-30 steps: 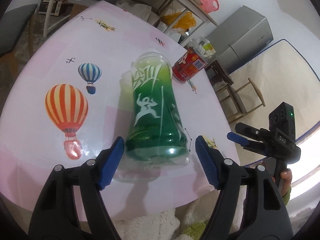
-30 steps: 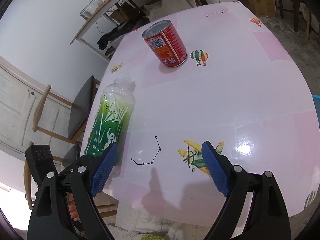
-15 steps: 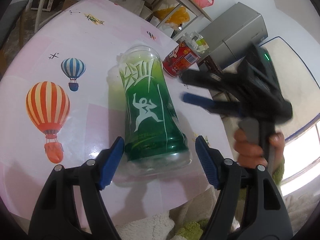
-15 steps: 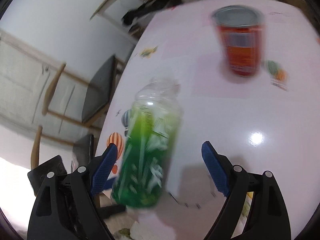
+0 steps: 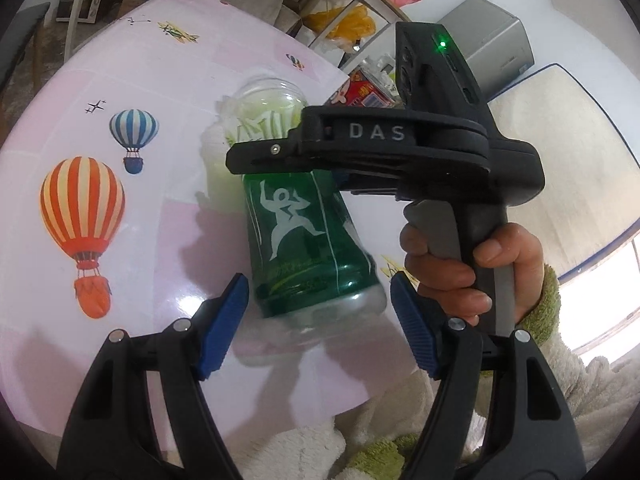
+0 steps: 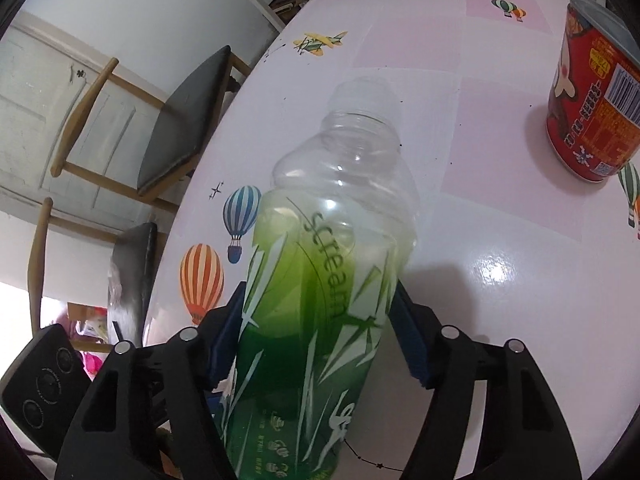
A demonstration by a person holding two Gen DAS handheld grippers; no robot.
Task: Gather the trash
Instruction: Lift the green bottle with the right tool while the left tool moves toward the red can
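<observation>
We found the green bottle (image 6: 316,304) lying on its side on the pink table (image 6: 500,320), caught between the blue pads (image 6: 408,340) of our right gripper (image 6: 316,344), which had closed on its labelled body. Its clear, capless neck pointed away from the gripper, toward the far side of the table. From the left wrist camera, the same green bottle (image 5: 296,240) lay with its base between the spread fingers of our left gripper (image 5: 316,324); the pads (image 5: 224,320) stood apart from the plastic on both sides, so that gripper was open and held nothing. The right gripper (image 5: 360,148) crossed over the bottle's upper half, a hand (image 5: 460,268) wrapped around its handle just right of the bottle. A red can (image 6: 592,108) stood upright beyond the bottle, well to its right in the right wrist view. Balloon prints (image 5: 82,224) decorated the table left of the bottle.
</observation>
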